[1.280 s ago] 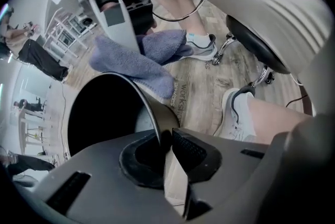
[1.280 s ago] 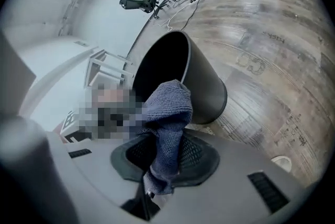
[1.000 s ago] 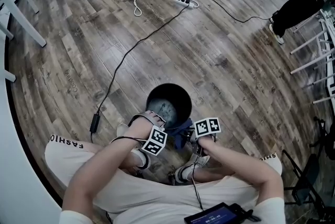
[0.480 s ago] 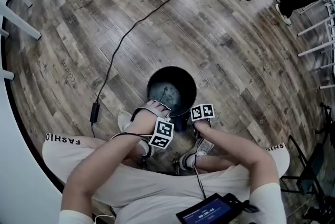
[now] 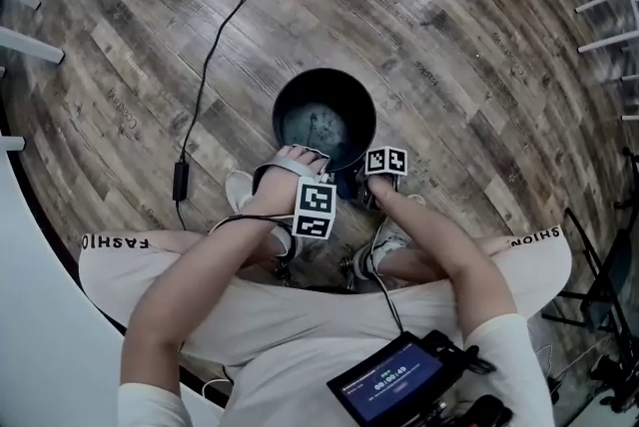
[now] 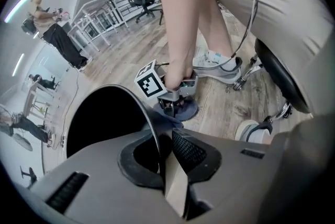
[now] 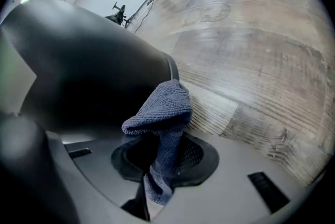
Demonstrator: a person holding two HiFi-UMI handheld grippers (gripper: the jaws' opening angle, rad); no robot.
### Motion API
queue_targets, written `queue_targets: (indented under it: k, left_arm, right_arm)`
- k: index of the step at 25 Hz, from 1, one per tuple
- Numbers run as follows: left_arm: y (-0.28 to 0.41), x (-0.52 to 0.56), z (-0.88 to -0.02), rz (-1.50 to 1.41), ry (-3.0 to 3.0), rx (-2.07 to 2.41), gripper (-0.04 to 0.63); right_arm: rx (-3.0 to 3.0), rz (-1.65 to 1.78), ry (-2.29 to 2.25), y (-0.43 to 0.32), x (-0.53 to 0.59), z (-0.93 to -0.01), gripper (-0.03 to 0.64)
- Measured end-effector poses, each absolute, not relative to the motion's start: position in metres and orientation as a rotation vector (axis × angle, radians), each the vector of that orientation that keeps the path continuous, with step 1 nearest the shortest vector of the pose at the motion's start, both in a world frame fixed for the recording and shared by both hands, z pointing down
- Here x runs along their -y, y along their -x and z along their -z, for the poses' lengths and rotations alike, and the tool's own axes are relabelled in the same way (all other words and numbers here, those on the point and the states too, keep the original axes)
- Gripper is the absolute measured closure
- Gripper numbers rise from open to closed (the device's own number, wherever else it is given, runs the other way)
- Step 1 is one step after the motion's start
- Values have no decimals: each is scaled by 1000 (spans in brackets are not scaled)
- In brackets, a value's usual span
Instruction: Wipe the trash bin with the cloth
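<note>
The black trash bin (image 5: 290,96) stands on the wood floor between the person's feet, and its dark mouth (image 6: 102,118) fills the left of the left gripper view. My left gripper (image 5: 304,156) is shut on the bin's near rim (image 6: 153,129), which runs between its jaws. My right gripper (image 5: 357,180) is low against the bin's near outer wall (image 7: 89,60). It is shut on a blue cloth (image 7: 162,110) whose bunched end touches that wall. In the left gripper view the right gripper (image 6: 177,104) shows beside the bin with the cloth (image 6: 186,111) under it.
A black cable (image 5: 205,66) with an adapter (image 5: 181,181) runs across the floor left of the bin. The person's shoes (image 5: 240,189) (image 5: 391,237) sit close to the bin's base. A stool's castors (image 6: 246,74) are behind. White furniture legs (image 5: 25,44) stand at the left.
My right gripper has slid down the bin's near side with the cloth, so less cloth shows from above. The left gripper keeps its hold on the rim.
</note>
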State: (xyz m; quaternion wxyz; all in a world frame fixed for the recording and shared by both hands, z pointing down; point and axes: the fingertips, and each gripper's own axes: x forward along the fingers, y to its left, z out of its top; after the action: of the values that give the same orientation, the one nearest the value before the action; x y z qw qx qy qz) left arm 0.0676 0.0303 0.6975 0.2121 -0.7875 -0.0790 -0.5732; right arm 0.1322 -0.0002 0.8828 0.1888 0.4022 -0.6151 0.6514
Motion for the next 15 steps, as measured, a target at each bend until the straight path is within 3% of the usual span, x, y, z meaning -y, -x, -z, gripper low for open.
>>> queue_targets:
  k: [5,9,15]
  left_arm:
    - [-64,-32,-696,1564,2167,253,536]
    - [-52,-30,-692,1573,2111,301,468]
    - [-29,-18,-690,1629,2013,349,437]
  right_arm:
    - [1668,-1780,-1172,-142,5,-852,535]
    - [1720,-1753,-1155,-145,8,-812,535]
    - [1802,-1723,-1089,-146,0,-740,535]
